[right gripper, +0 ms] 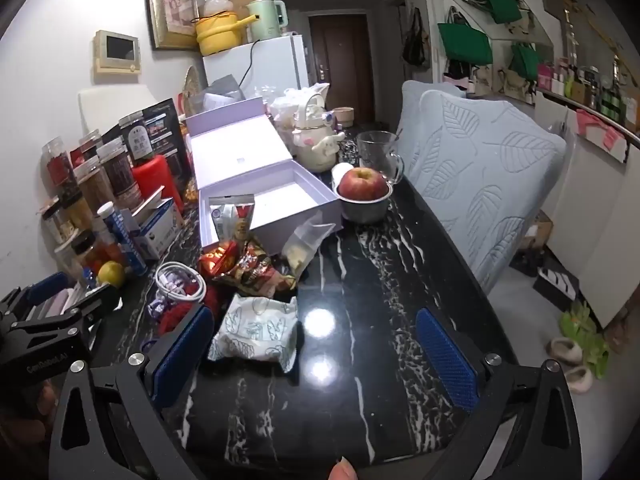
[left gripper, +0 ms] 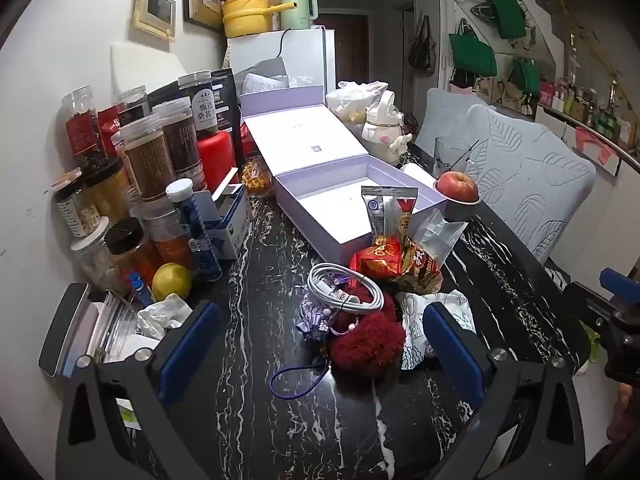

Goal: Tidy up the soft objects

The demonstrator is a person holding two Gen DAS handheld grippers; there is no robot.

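table [right gripper: 360, 280]: black, white veins | pom-pom [left gripper: 366, 344]: dark red | box [left gripper: 352, 216]: lilac | apple [right gripper: 363, 184]: red

Black marble table [right gripper: 360, 280]: box [right gripper: 276, 196], pouch [right gripper: 256, 328], jars [left gripper: 152, 160]

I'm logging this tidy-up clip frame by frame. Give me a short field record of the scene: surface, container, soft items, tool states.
surface: black marble-pattern table
container: open lavender cardboard gift box, nothing visible inside, lid folded back
soft items: fluffy dark-red pom-pom piece, white patterned fabric pouch, both lying on the table in front of the box
on top of pom-pom: coiled white charging cable
beside box: red apple in a small metal bowl
left tool: open, holding nothing
right tool: open, holding nothing
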